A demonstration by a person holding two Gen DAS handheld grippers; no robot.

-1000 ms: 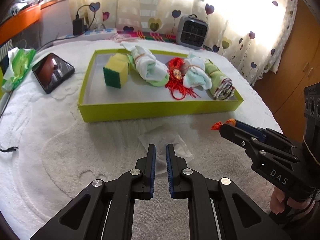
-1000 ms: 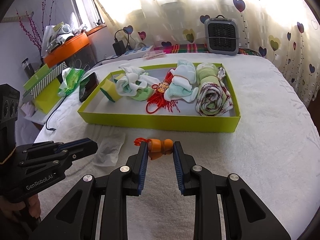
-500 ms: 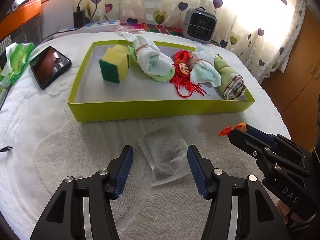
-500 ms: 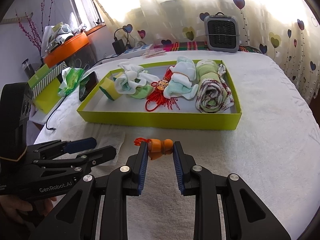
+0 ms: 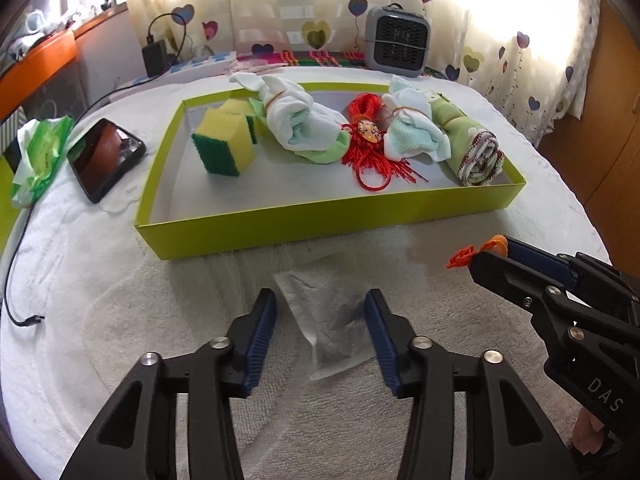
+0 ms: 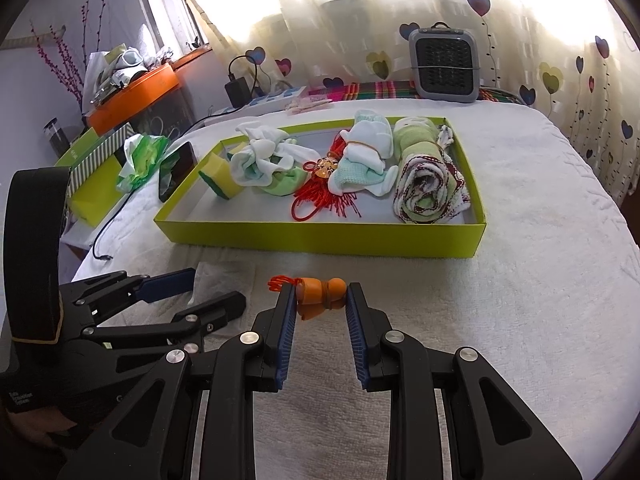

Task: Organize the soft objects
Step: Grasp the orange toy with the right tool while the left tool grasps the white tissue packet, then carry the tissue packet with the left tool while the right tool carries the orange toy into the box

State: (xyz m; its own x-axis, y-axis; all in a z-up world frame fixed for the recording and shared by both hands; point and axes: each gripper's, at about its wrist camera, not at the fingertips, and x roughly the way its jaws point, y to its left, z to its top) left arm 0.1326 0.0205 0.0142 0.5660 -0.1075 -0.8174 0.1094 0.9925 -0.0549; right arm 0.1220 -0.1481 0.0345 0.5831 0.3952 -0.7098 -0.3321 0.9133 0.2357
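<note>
A lime green tray lies on the white bedspread. It holds a yellow-green sponge, tied cloth bundles, a red tassel charm and a rolled green towel. My left gripper is open, its fingers either side of a flat translucent sachet lying in front of the tray. My right gripper is shut on a small orange gourd charm with a red knot; the charm also shows in the left wrist view. The left gripper appears at the left of the right wrist view.
A phone and a green wipes pack lie left of the tray. A cable trails at the left edge. A grey heater stands at the back by the curtain. An orange shelf is far left.
My left gripper opened from shut and moved forward, so its fingers now flank the sachet. My right gripper kept its hold on the orange charm and hardly moved.
</note>
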